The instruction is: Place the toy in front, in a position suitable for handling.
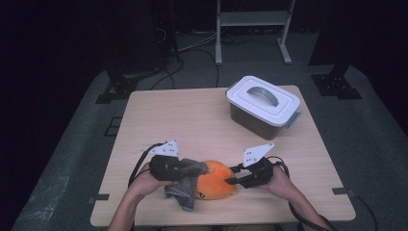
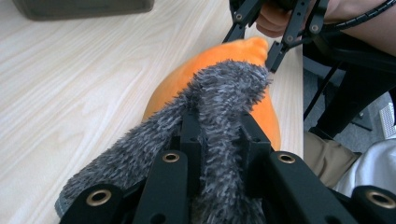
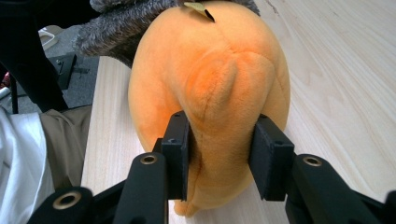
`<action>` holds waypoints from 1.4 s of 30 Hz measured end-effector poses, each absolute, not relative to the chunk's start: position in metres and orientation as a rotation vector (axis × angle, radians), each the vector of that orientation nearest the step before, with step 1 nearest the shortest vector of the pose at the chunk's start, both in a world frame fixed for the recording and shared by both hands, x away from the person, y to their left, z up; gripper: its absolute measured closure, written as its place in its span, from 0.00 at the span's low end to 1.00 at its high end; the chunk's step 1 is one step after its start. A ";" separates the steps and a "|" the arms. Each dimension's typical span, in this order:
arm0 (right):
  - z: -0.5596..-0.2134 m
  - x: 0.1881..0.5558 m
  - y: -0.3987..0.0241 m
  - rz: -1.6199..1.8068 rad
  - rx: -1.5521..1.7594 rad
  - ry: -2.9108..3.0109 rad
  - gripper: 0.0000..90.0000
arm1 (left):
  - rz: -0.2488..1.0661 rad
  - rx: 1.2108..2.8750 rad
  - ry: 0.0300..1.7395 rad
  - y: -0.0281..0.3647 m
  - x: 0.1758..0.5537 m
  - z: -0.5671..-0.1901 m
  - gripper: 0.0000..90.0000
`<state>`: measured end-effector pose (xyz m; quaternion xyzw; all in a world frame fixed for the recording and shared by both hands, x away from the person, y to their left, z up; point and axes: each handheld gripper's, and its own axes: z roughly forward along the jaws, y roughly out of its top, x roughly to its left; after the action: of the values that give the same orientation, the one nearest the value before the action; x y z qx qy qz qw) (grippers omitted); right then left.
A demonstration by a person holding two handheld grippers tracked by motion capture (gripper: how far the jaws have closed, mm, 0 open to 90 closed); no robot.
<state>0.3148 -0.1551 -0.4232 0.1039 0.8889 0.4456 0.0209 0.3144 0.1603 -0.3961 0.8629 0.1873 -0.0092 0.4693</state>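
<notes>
Your orange plush toy (image 1: 216,185) lies at the bench's (image 1: 192,115) 6 o'clock edge, soft and light. The right hand-held gripper (image 3: 219,156) pinches its end; your left hand-held gripper (image 2: 219,135) clamps the limp grey furry cloth (image 2: 224,93) over it. Grip deep folds; pile slips.

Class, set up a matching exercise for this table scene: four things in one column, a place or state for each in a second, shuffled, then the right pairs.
1. grey furry cloth
2. orange plush toy
3. lidded box
4. table

a. stands at the far right of the table
b. clamped in the left hand-held gripper
c. pale wood
d. pinched by the right hand-held gripper

Pairs: 1-b, 2-d, 3-a, 4-c
</notes>
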 end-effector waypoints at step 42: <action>-0.404 0.336 -0.146 1.360 0.289 2.731 0.59 | 0.027 2.054 0.461 0.163 0.327 -0.376 0.84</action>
<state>0.3356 -0.1458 -0.4035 0.0941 0.8906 0.4434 0.0384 0.3267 0.1626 -0.3760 0.8475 0.1904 0.0111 0.4954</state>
